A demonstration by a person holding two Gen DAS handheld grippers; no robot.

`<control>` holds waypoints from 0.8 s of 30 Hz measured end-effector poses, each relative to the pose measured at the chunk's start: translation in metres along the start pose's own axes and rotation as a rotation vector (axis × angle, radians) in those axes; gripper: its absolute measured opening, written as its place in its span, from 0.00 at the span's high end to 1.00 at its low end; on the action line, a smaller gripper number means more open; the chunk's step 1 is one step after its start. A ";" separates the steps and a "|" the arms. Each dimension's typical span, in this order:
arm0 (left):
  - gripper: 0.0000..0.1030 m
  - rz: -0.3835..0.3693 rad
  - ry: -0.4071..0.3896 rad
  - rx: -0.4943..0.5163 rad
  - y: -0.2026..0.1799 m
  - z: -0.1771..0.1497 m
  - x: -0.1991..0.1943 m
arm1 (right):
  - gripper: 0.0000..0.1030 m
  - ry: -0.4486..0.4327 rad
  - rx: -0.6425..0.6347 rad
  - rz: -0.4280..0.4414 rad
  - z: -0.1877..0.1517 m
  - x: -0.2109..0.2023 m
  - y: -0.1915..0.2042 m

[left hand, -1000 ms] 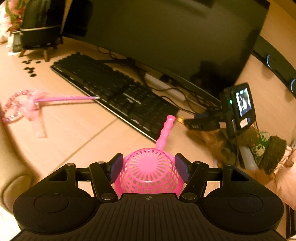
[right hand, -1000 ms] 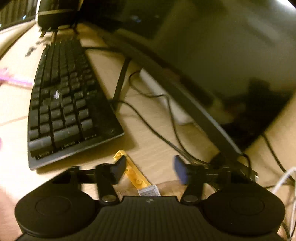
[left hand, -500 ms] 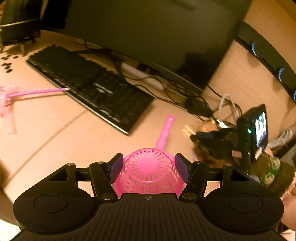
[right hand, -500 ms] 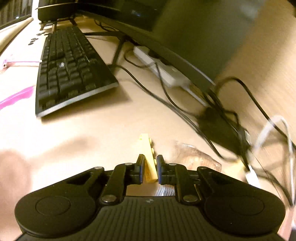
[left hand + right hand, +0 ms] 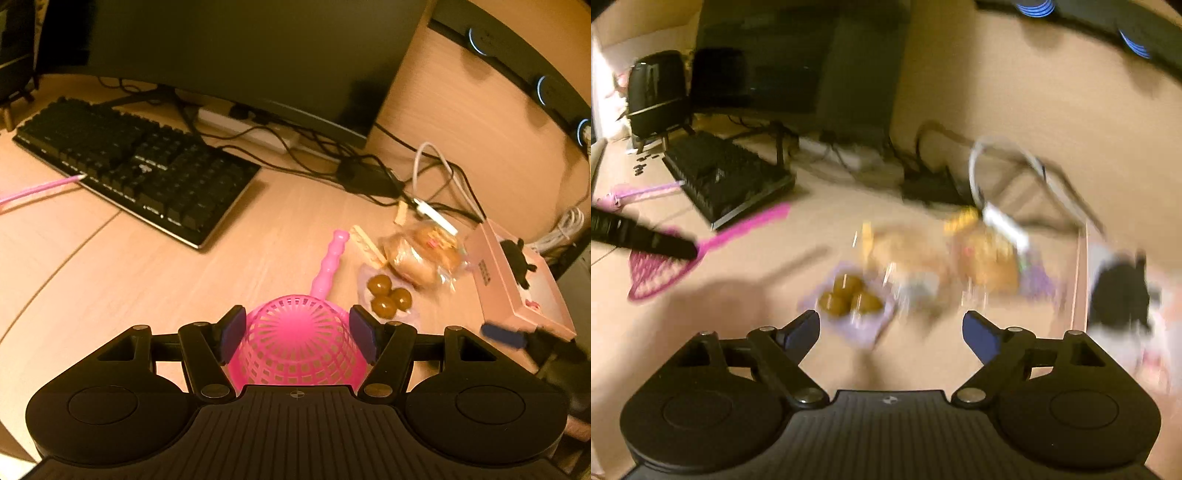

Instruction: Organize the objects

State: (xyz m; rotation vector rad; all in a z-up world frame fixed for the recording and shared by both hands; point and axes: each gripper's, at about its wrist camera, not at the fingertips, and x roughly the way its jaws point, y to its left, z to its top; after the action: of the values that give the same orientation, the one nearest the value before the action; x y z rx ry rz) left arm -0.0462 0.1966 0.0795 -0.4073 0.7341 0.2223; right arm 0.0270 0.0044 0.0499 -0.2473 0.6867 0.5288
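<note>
My left gripper (image 5: 297, 328) is shut on a pink mesh strainer (image 5: 295, 343) whose handle (image 5: 328, 262) points away over the desk; it also shows in the right wrist view (image 5: 661, 269). My right gripper (image 5: 891, 330) is open and empty, pulled back above the desk. A yellow toy brick (image 5: 367, 247) lies beside a wrapped bread bag (image 5: 424, 254) and three brown candies (image 5: 388, 295). The right wrist view is blurred; the candies (image 5: 849, 295) lie just beyond its fingertips.
A black keyboard (image 5: 140, 170) and a dark monitor (image 5: 240, 55) stand at the back, with cables (image 5: 369, 173) and a white power strip (image 5: 251, 129). A pink box (image 5: 517, 280) lies at the right edge. A pink wand (image 5: 40, 188) lies at the left.
My right gripper was shut on the yellow brick; it has opened, left the brick by the bread bag and pulled back. My left gripper has swung right with the strainer.
</note>
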 end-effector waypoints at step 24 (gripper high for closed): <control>0.35 0.007 -0.075 0.022 0.017 -0.014 -0.046 | 0.27 0.070 0.036 0.041 0.030 0.061 0.045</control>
State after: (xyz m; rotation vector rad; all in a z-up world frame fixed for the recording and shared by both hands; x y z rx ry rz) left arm -0.0938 0.2032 0.0974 -0.3736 0.6642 0.2341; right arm 0.0590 0.0770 0.0301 -0.2192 0.7701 0.5485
